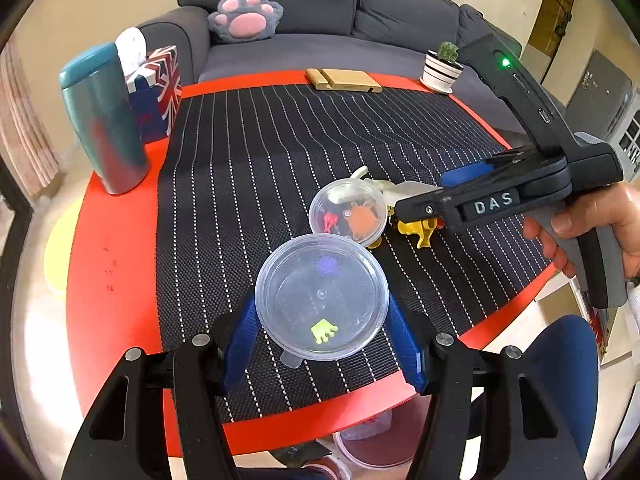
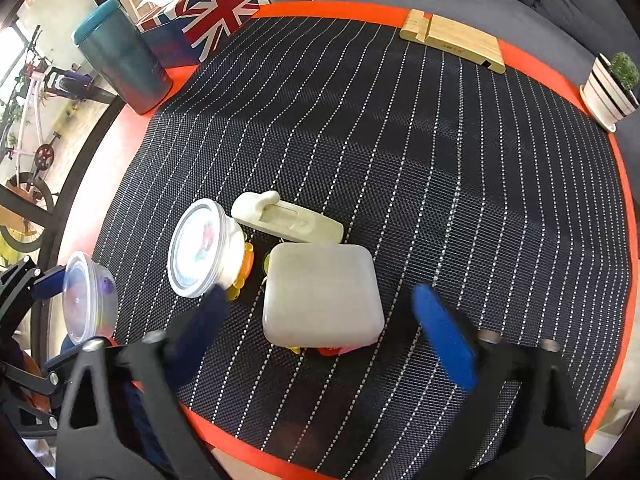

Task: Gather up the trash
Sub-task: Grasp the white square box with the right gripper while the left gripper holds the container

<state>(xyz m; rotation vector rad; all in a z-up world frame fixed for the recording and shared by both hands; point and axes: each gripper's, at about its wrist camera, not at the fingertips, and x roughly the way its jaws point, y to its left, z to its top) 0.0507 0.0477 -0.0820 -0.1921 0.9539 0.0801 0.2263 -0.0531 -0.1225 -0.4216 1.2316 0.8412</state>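
Note:
My left gripper (image 1: 322,320) is shut on a clear round plastic container (image 1: 322,296) with a purple and a green scrap inside; it also shows in the right wrist view (image 2: 86,298), held above the table's near edge. A second clear lidded tub (image 1: 348,210) (image 2: 200,248) lies on its side on the mat. Beside it lie a cream wall hook (image 2: 286,220), a frosted square box (image 2: 322,300) and yellow toy pieces (image 1: 418,230). My right gripper (image 2: 320,316) is open, its blue fingers (image 2: 444,336) either side of the square box.
A round red table (image 1: 112,264) carries a black striped mat (image 2: 440,184). On it stand a teal tumbler (image 1: 104,120), a Union Jack tissue box (image 2: 208,12), a wooden phone stand (image 2: 452,40) and a potted cactus (image 2: 612,84). A grey sofa (image 1: 320,20) is behind. A bin (image 1: 372,444) sits below the near edge.

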